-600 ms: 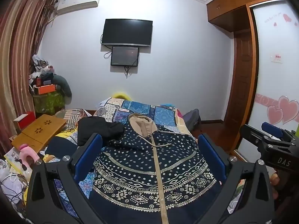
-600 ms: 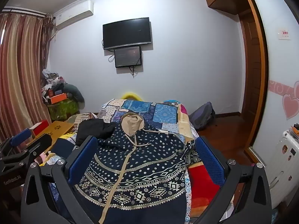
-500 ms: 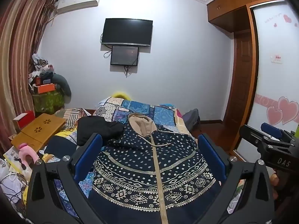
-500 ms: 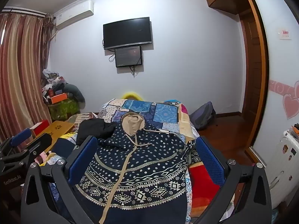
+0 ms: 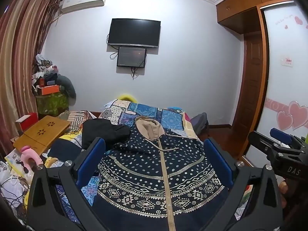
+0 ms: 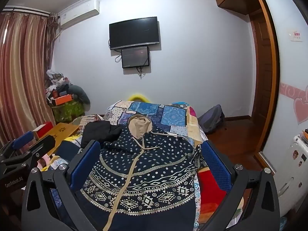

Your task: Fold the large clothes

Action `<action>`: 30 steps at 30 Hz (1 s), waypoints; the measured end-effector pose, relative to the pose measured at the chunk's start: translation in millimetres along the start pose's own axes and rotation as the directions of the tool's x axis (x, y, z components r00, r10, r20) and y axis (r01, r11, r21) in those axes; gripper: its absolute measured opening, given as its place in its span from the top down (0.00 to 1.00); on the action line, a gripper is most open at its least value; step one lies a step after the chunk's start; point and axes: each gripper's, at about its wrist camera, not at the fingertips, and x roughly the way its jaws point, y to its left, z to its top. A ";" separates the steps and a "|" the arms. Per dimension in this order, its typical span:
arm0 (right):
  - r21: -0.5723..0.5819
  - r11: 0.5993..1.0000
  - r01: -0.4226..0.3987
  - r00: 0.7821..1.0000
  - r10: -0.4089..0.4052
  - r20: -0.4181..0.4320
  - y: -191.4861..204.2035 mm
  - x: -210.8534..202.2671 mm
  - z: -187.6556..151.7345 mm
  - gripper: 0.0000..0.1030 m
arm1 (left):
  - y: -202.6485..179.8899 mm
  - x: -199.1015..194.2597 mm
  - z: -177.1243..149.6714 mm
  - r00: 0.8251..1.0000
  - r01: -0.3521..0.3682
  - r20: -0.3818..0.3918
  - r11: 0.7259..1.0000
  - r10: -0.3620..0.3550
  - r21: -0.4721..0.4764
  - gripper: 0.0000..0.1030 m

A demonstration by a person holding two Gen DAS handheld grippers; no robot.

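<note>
Spread flat, front up, along the bed (image 5: 146, 109): a large navy hooded jacket (image 5: 159, 173), hood toward the far wall, hem toward the cameras. Soft knit-looking cloth, white dots on the upper half, bands of pale diamonds and zigzags curving across the lower half, a tan zip strip down the middle, tan hood lining (image 5: 149, 128) and loose drawcords. Under it a patchwork quilt (image 6: 169, 113) in blue, cream and purple squares, bare beyond the hood. Touching the jacket's left shoulder, a crumpled black garment (image 5: 102, 130). Left hand-held gripper (image 5: 155, 161) held over the hem, blue pads wide apart, nothing between them, not touching the cloth. Right hand-held gripper (image 6: 148, 162) just beside it, likewise spread wide and empty. On the left side of the bed, crowded: a wooden lap tray (image 5: 41, 134), a pink toy, bags and cables. On the right side, open wooden floor (image 6: 231, 140) up to the door, with a grey backpack (image 6: 211, 120) by the bed's far corner. A red cloth (image 6: 209, 190) at the right edge of the bed, just beside the hem.
</note>
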 end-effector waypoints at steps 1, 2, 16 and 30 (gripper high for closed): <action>-0.007 1.000 -0.003 1.000 0.003 0.000 9.1 0.5 -1.6 0.00 | 0.3 -0.3 0.0 1.000 -0.001 0.001 1.000 0.001 -0.001 0.00; -0.008 1.000 -0.002 1.000 0.002 -0.002 11.5 0.7 -1.5 0.00 | 0.2 -0.1 -0.1 1.000 -0.001 0.001 1.000 0.001 0.000 0.00; -0.002 1.000 -0.012 1.000 0.012 -0.006 7.8 -0.3 2.9 0.00 | -1.5 -1.1 0.2 1.000 -0.003 0.007 1.000 0.003 0.010 0.00; -0.007 1.000 -0.018 1.000 0.018 -0.001 11.0 -3.8 4.8 0.00 | -2.6 -2.4 -0.6 1.000 -0.004 0.013 1.000 0.004 0.015 0.00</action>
